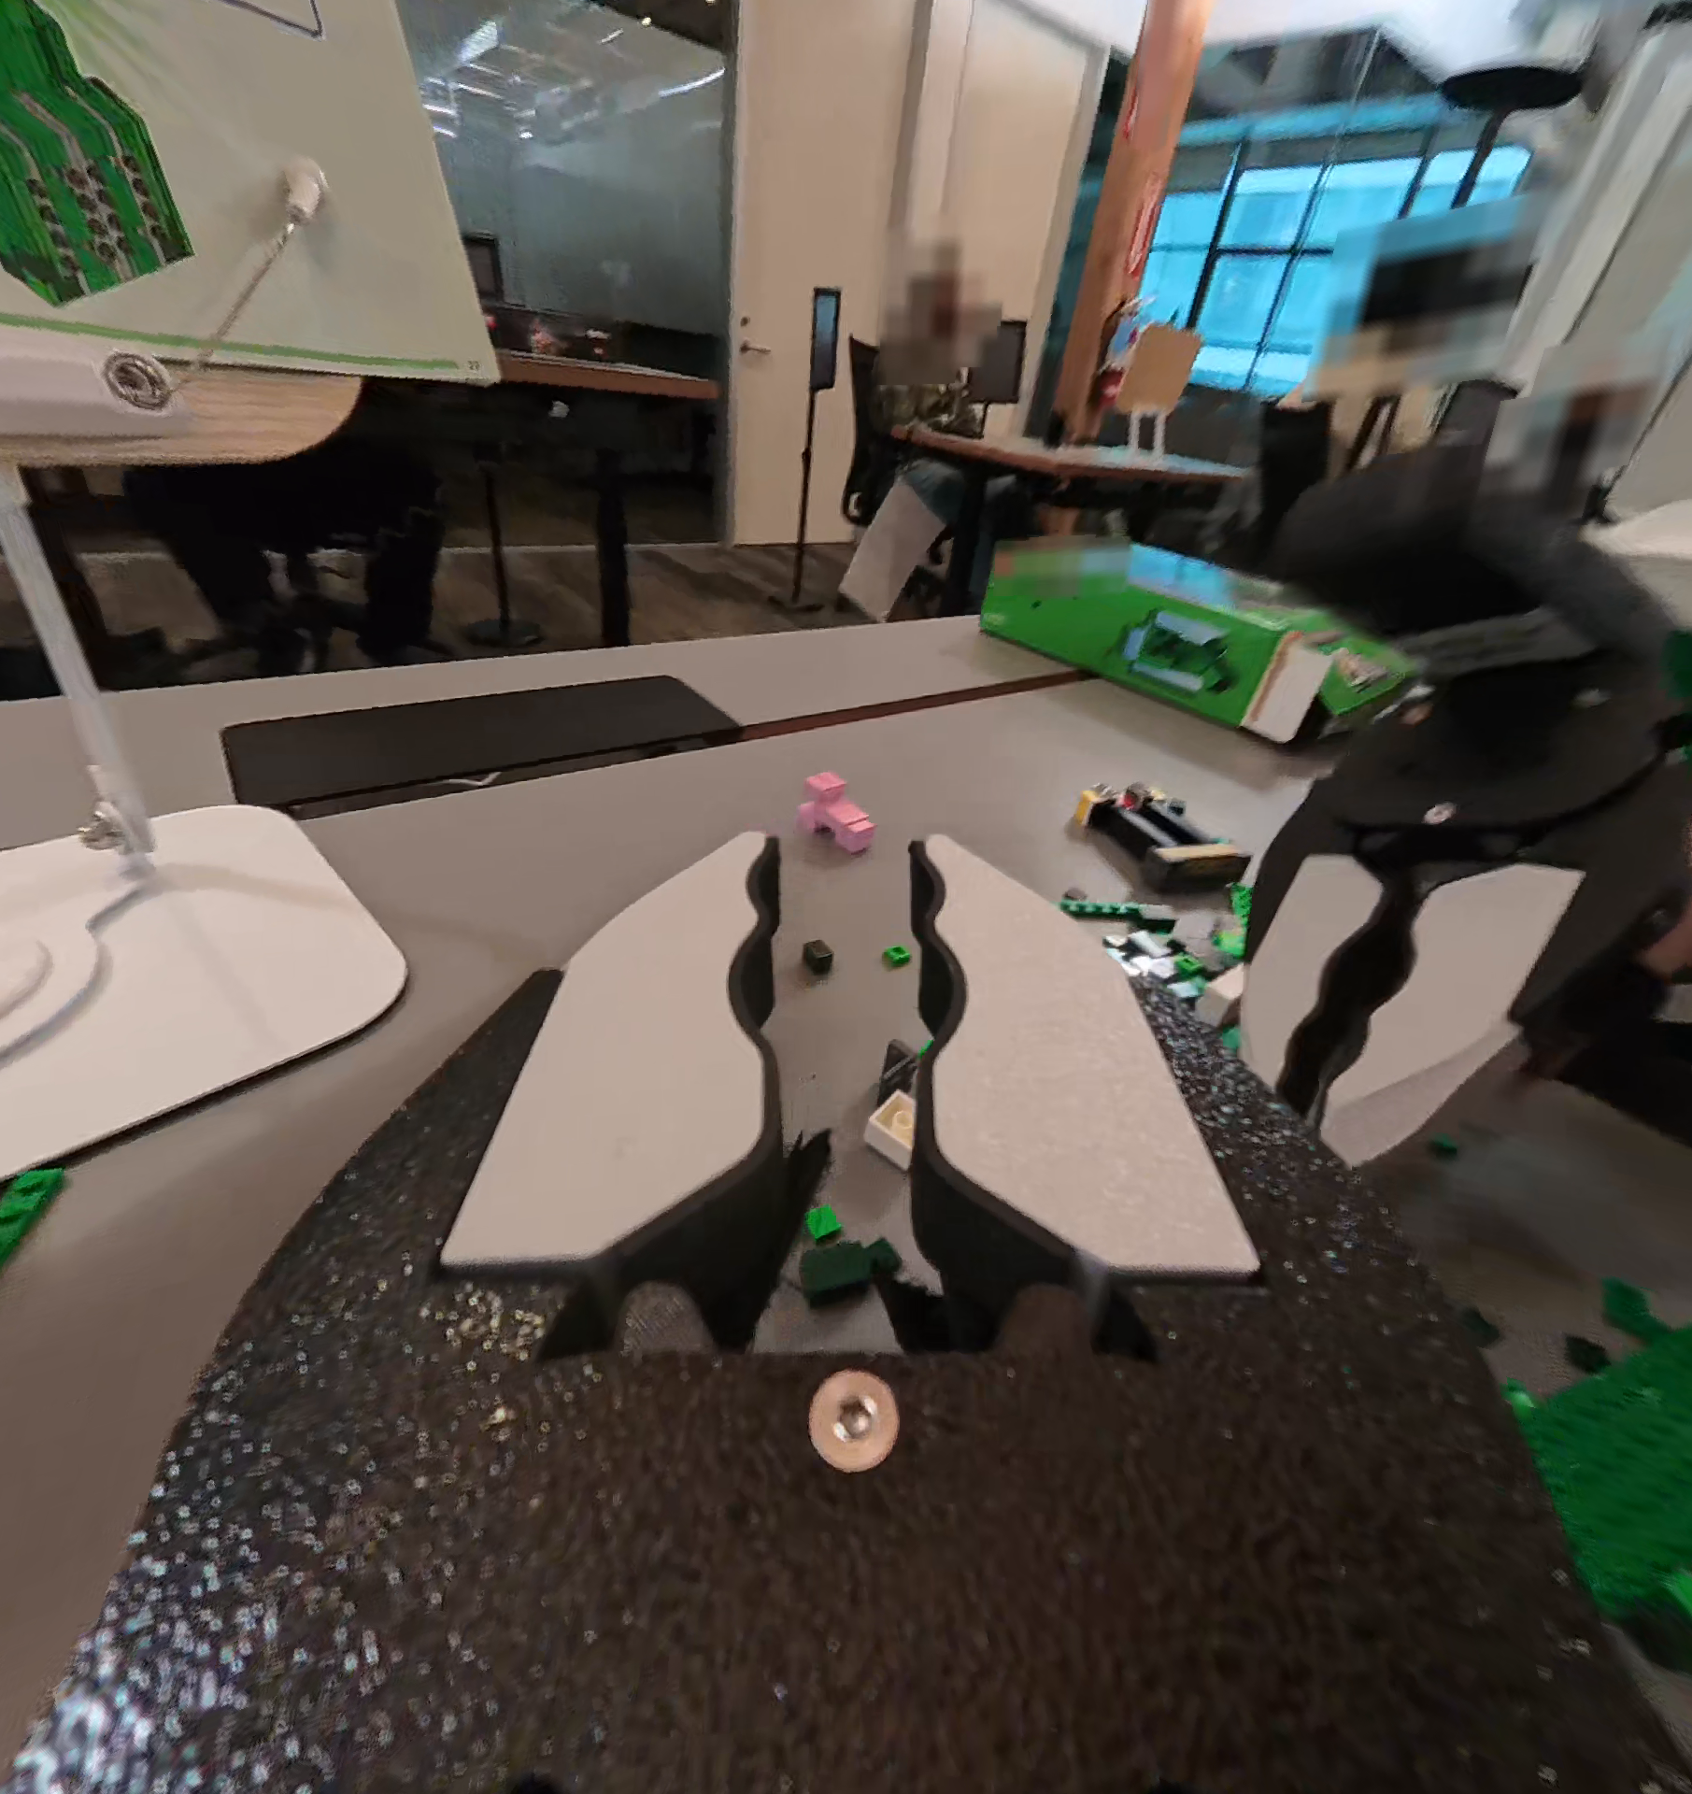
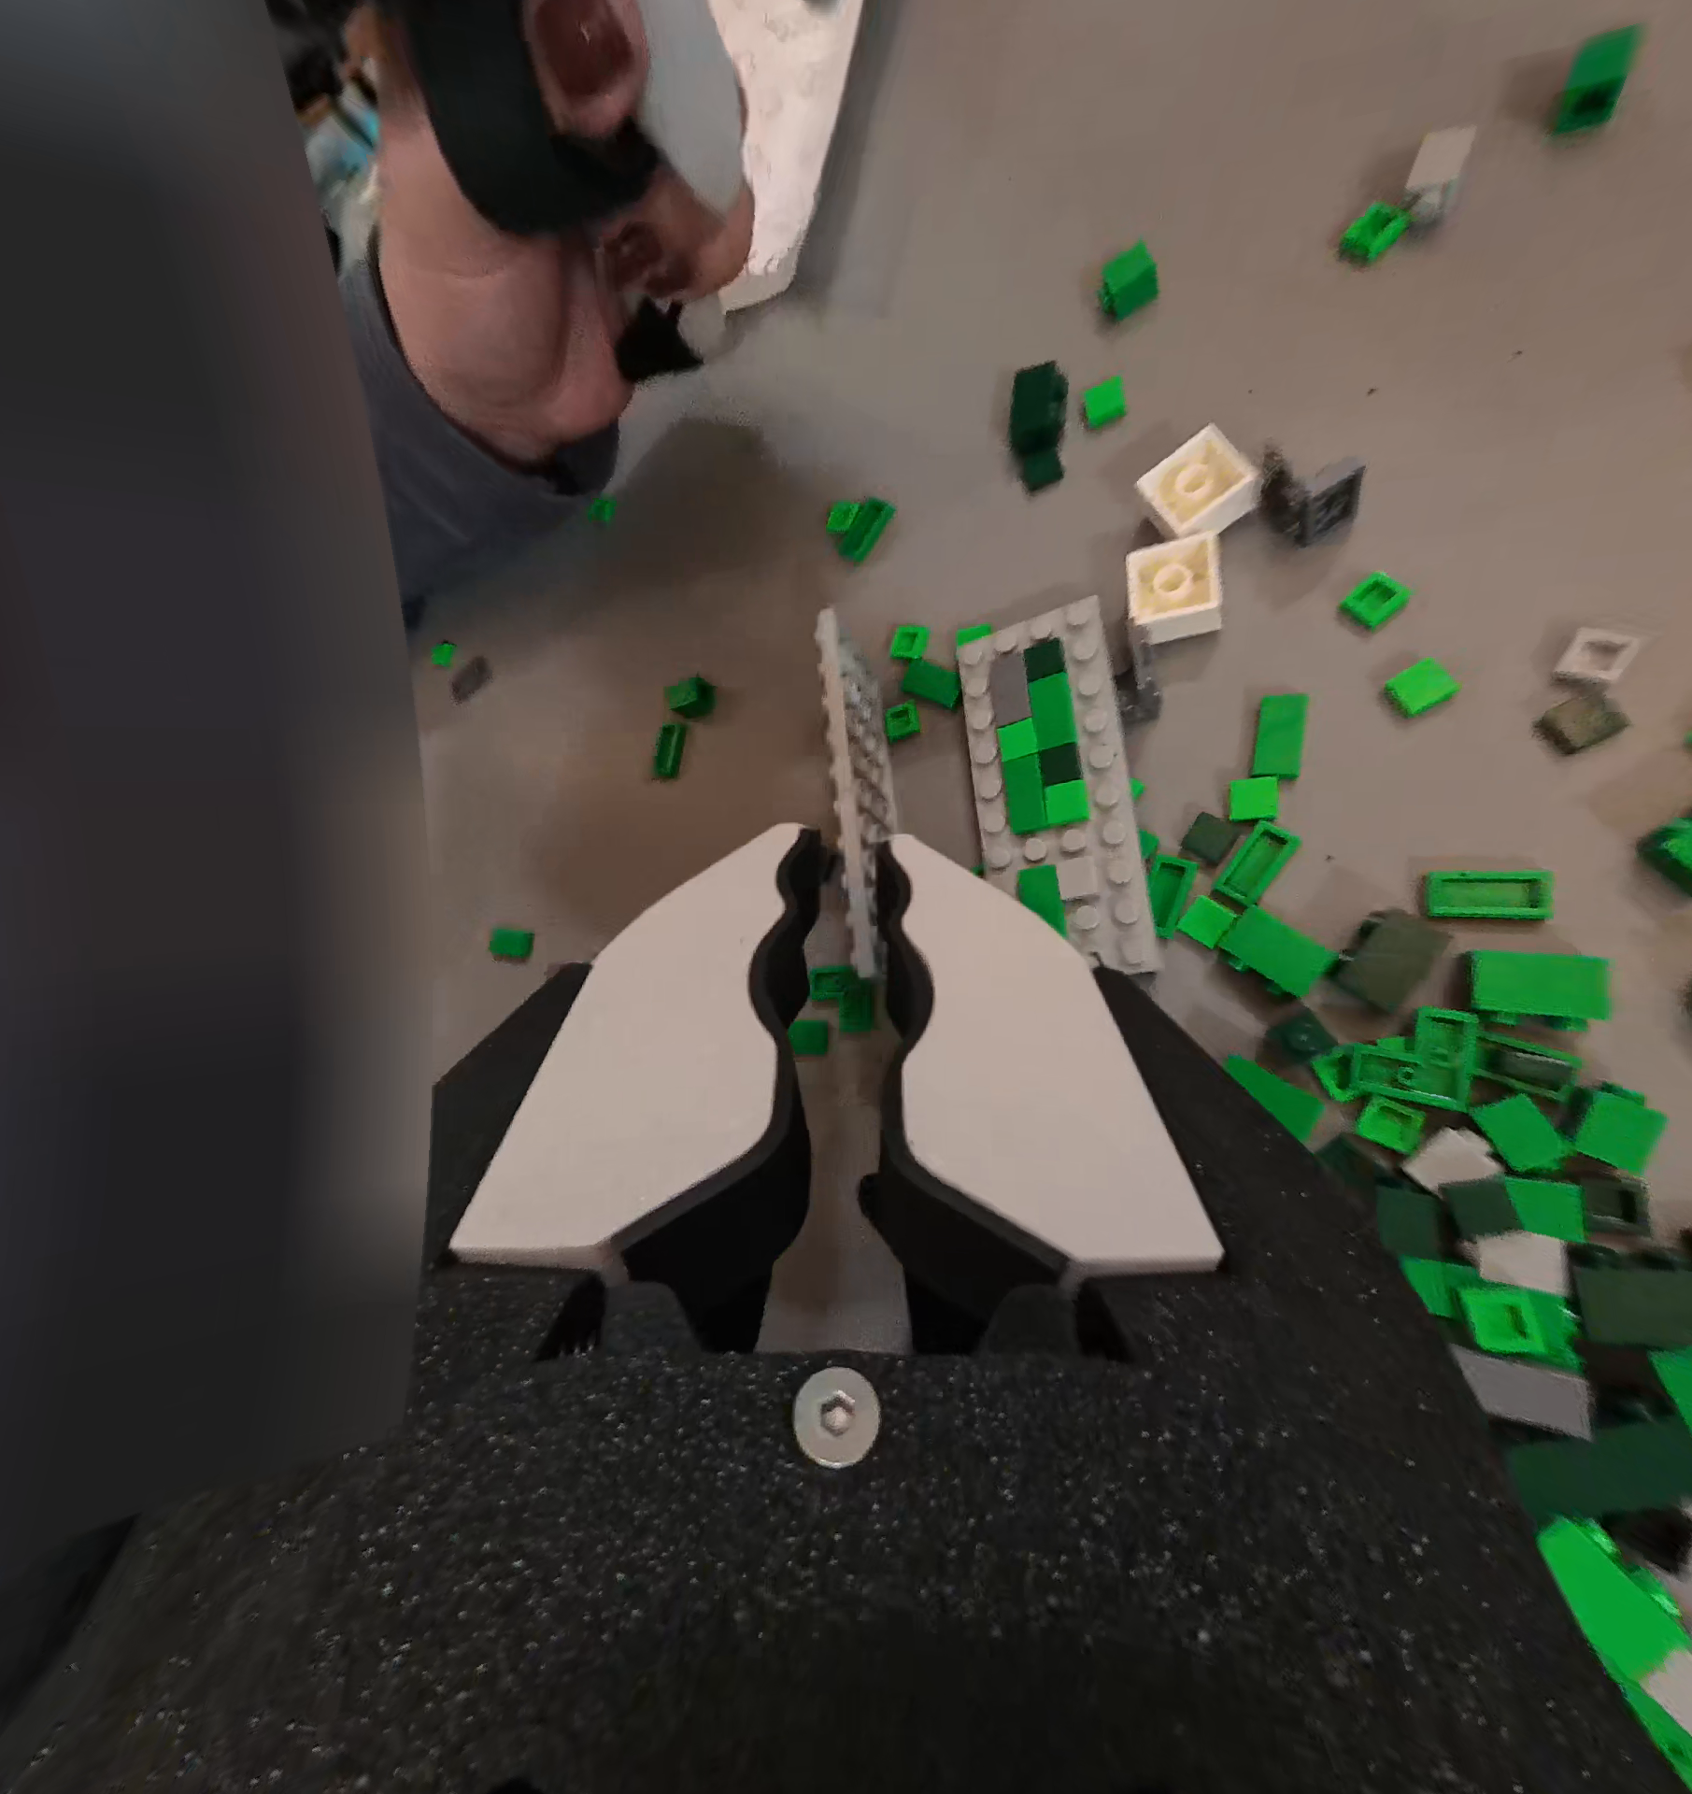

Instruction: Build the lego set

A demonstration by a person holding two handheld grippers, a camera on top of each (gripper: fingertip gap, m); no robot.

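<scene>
My right gripper is shut on a long thin grey studded plate, held on edge above the table. A wider grey plate with green and dark tiles on it lies just to its right. My left gripper is open and empty above the grey table, over a small black brick, a small green piece and a white brick. The right gripper also shows blurred at the right of the left wrist view. The left gripper, in a hand, shows at the top of the right wrist view.
A pile of green, dark green and grey tiles spreads to the right, with two white bricks. A pink pig figure, a green box, an instruction booklet on a white stand base, and a green baseplate are there. Spacing between my two grippers at the tips: around 15 cm. The white brick is about 10 cm from my right fingertips. My right wrist view looks at it from another angle.
</scene>
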